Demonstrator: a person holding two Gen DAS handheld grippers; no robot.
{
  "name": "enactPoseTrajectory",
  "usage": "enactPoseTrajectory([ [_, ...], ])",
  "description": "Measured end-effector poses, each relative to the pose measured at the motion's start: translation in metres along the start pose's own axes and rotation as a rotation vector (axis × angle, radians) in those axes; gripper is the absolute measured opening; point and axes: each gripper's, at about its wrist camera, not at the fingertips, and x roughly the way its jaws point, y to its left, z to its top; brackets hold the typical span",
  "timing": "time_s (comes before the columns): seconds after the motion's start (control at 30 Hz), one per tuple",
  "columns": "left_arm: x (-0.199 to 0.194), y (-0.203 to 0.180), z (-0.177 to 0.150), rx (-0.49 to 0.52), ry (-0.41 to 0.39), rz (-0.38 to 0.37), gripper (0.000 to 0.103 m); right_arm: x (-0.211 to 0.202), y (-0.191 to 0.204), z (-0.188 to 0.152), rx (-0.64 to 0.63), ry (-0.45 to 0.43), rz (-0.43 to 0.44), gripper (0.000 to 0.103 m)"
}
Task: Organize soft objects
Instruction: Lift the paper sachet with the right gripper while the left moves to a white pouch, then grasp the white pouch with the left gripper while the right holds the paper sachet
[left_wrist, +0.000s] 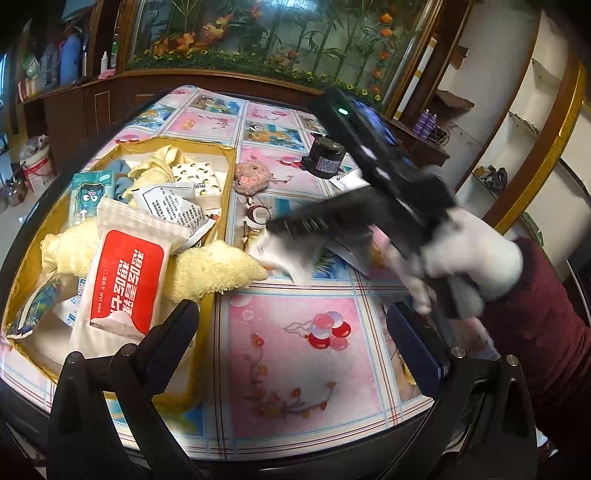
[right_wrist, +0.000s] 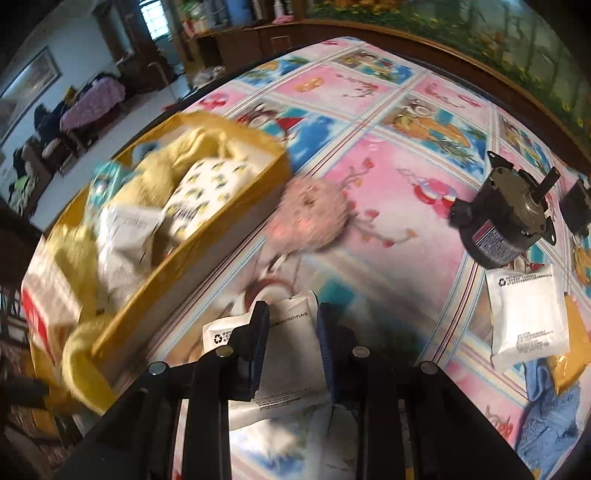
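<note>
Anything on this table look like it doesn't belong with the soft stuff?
Yes: a black motor stands on the tablecloth, a hard part among soft packets. Also the yellow towel spills over the box wall onto the table.

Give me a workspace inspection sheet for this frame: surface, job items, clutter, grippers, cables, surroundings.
Surface: table under a glossy pink and blue cartoon cloth.
Job's things: yellow box at left, heaped with a wet-wipe pack, yellow towels and tissue packs; pink plush on the cloth beside the box; white packet and blue cloth at right.
Clutter: small black motor on the cloth.
Grippers: left gripper open, empty; right gripper shut on a white pouch.
Cables: nothing seen.
Surroundings: wooden cabinet, bamboo mural.
</note>
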Motion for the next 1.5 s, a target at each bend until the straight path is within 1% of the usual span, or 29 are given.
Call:
enactPoseTrajectory([
  [0.07, 0.001, -0.001, -0.002, -0.002, 0.003, -0.005, 0.102, -0.008, 0.011, -0.019, -0.054, 0.054, 0.071, 0.025],
  [0.1, 0.0, -0.002, -0.003, -0.002, 0.005, -0.01, 0.102, -0.014, 0.011, -0.028, -0.057, 0.064, 0.091, 0.026],
  [0.17, 0.0, -0.007, -0.005, 0.014, 0.01, -0.017, 0.102, -0.035, -0.003, -0.042, 0.008, 0.01, 0.126, 0.027],
  [0.2, 0.0, -0.01, -0.006, 0.026, 0.011, -0.017, 0.102, -0.048, -0.019, -0.048, 0.079, -0.036, 0.156, 0.027],
  [0.23, 0.0, -0.014, -0.007, 0.042, 0.012, -0.016, 0.102, -0.059, -0.032, -0.055, 0.138, -0.075, 0.161, 0.032],
  [0.27, 0.0, -0.018, -0.008, 0.057, 0.014, -0.015, 0.102, -0.07, -0.045, -0.063, 0.188, -0.114, 0.142, 0.036],
  [0.3, 0.001, -0.022, -0.008, 0.073, 0.016, -0.013, 0.102, -0.081, -0.057, -0.073, 0.23, -0.15, 0.101, 0.044],
  [0.33, 0.004, -0.026, -0.008, 0.089, 0.02, -0.009, 0.102, -0.088, -0.065, -0.083, 0.261, -0.172, 0.067, 0.053],
  [0.4, 0.013, -0.034, -0.006, 0.121, 0.032, 0.008, 0.102, -0.095, -0.078, -0.102, 0.326, -0.188, 0.049, 0.062],
  [0.5, 0.035, -0.044, 0.001, 0.169, 0.059, 0.054, 0.102, -0.083, -0.09, -0.112, 0.408, -0.161, 0.083, 0.062],
  [0.6, 0.057, -0.051, 0.007, 0.209, 0.093, 0.102, 0.102, -0.066, -0.085, -0.107, 0.44, -0.137, 0.069, 0.062],
  [0.67, 0.063, -0.051, 0.007, 0.217, 0.108, 0.112, 0.102, -0.053, -0.079, -0.099, 0.436, -0.134, 0.067, 0.062],
  [0.77, 0.068, -0.048, 0.008, 0.215, 0.125, 0.114, 0.102, -0.042, -0.064, -0.087, 0.352, -0.148, 0.001, 0.061],
  [0.8, 0.07, -0.048, 0.009, 0.218, 0.127, 0.11, 0.102, -0.042, -0.062, -0.086, 0.333, -0.155, -0.006, 0.051],
  [0.83, 0.073, -0.048, 0.011, 0.229, 0.128, 0.111, 0.102, -0.042, -0.062, -0.087, 0.329, -0.161, 0.004, 0.051],
  [0.9, 0.084, -0.051, 0.015, 0.259, 0.141, 0.119, 0.102, -0.045, -0.067, -0.094, 0.328, -0.175, 0.032, 0.051],
  [1.0, 0.104, -0.056, 0.02, 0.307, 0.174, 0.122, 0.102, -0.052, -0.074, -0.109, 0.33, -0.188, 0.007, 0.051],
  [1.07, 0.118, -0.058, 0.02, 0.335, 0.192, 0.148, 0.102, -0.057, -0.081, -0.12, 0.338, -0.191, -0.012, 0.051],
  [1.13, 0.128, -0.062, 0.017, 0.384, 0.199, 0.195, 0.102, -0.063, -0.087, -0.129, 0.354, -0.193, -0.011, 0.051],
  [1.17, 0.128, -0.064, 0.016, 0.396, 0.188, 0.185, 0.102, -0.065, -0.09, -0.133, 0.362, -0.194, -0.006, 0.051],
  [1.2, 0.13, -0.064, 0.015, 0.396, 0.206, 0.161, 0.102, -0.067, -0.092, -0.137, 0.369, -0.195, 0.001, 0.051],
  [1.23, 0.13, -0.063, 0.015, 0.376, 0.226, 0.112, 0.092, -0.067, -0.094, -0.137, 0.373, -0.197, 0.007, 0.051],
  [1.27, 0.128, -0.06, 0.016, 0.35, 0.227, 0.068, 0.079, -0.067, -0.094, -0.138, 0.376, -0.198, 0.016, 0.051],
  [1.3, 0.126, -0.059, 0.017, 0.347, 0.227, 0.056, 0.068, -0.066, -0.094, -0.138, 0.379, -0.202, 0.027, 0.051],
  [1.33, 0.124, -0.061, 0.018, 0.351, 0.231, 0.048, 0.047, -0.066, -0.094, -0.139, 0.381, -0.207, 0.042, 0.051],
  [1.37, 0.122, -0.06, 0.019, 0.337, 0.242, 0.019, 0.044, -0.066, -0.094, -0.139, 0.383, -0.21, 0.055, 0.051],
  [1.4, 0.121, -0.059, 0.02, 0.322, 0.247, 0.003, 0.044, -0.066, -0.094, -0.14, 0.384, -0.212, 0.06, 0.051],
  [1.5, 0.117, -0.061, 0.015, 0.32, 0.242, -0.002, 0.043, -0.068, -0.09, -0.143, 0.385, -0.215, 0.067, 0.051],
])
